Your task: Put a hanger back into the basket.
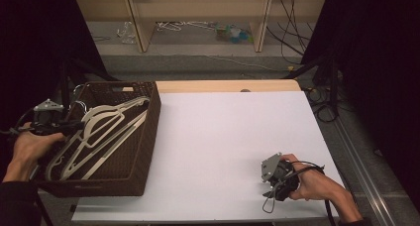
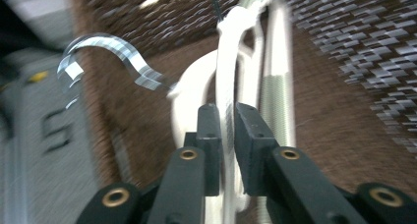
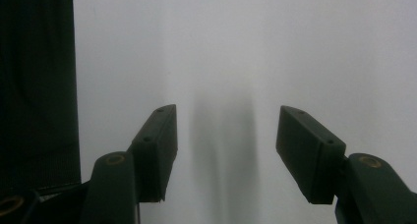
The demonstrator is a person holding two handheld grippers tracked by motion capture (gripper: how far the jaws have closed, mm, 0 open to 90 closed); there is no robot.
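A dark woven basket (image 1: 147,137) at the table's left holds several white hangers (image 1: 106,132). My left gripper (image 1: 69,123) sits at the basket's left rim, held by a hand. In the left gripper view its jaws are shut on the thin white bar of a hanger (image 2: 225,86), whose metal hook (image 2: 105,52) curves up to the left. My right gripper (image 1: 273,184) rests near the front right of the white table (image 1: 233,137), in a hand. In the right gripper view, the right gripper (image 3: 226,150) is open above the bare white surface, with nothing between its jaws.
Black curtains flank both sides. Beyond the table's far wooden edge (image 1: 228,85) stand wooden shelf legs (image 1: 140,25) with cables and small items on the floor. A metal rail (image 1: 356,156) runs along the right of the table.
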